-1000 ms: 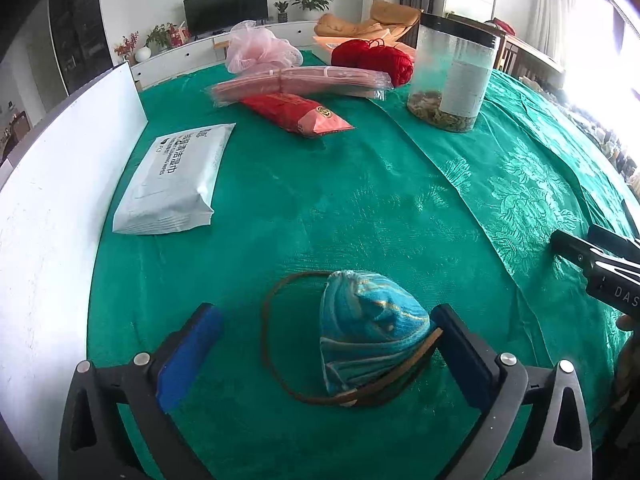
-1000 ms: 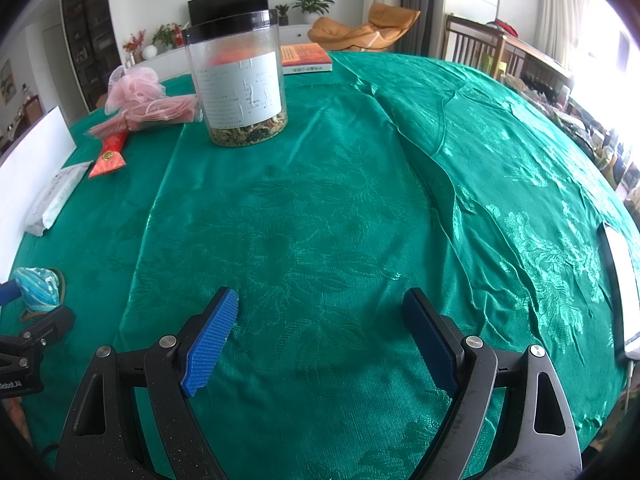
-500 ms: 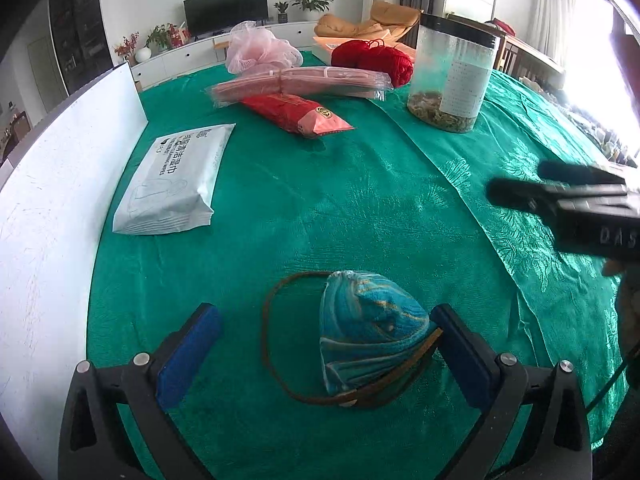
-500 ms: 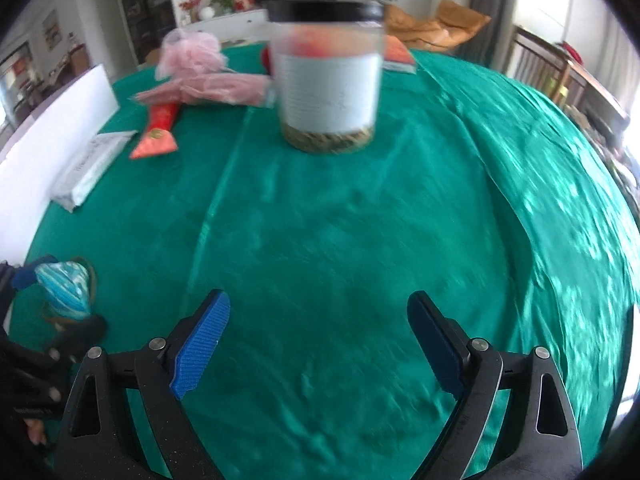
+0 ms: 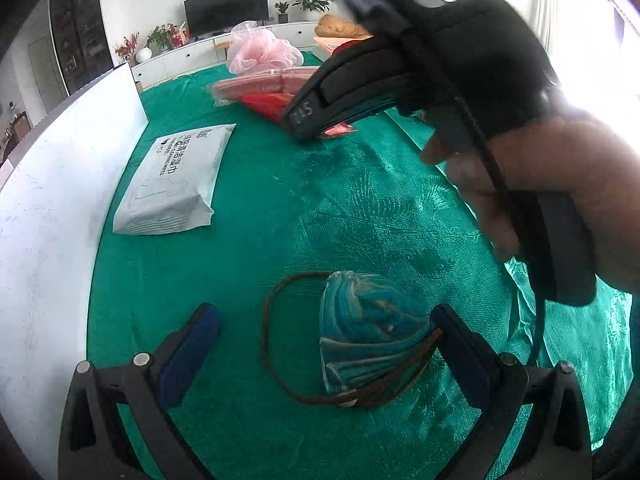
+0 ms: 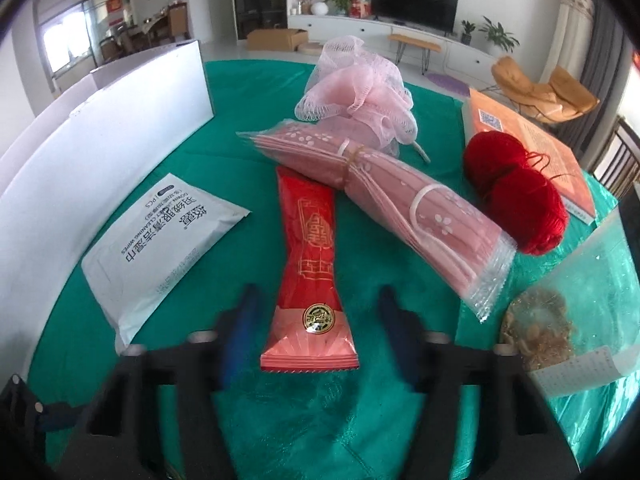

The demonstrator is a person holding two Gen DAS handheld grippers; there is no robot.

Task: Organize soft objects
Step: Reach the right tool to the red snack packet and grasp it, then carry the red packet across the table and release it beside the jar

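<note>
My left wrist camera looks steeply down along its fingers, close above the green patterned tablecloth (image 5: 304,200), facing the far television wall. My right wrist camera, equally low, faces the same way from farther in. Both views share the white flat wipes packet (image 5: 176,176) (image 6: 160,248) and white upright board (image 5: 52,200) (image 6: 100,136).

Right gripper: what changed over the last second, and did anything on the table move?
The right gripper swung across from bare green cloth past the jar to the red packet, which now lies between its jaws as they close; they don't yet press it. The left gripper stayed open around the blue pouch. Wipes pack, pink bundle and yarn stayed put.
</note>
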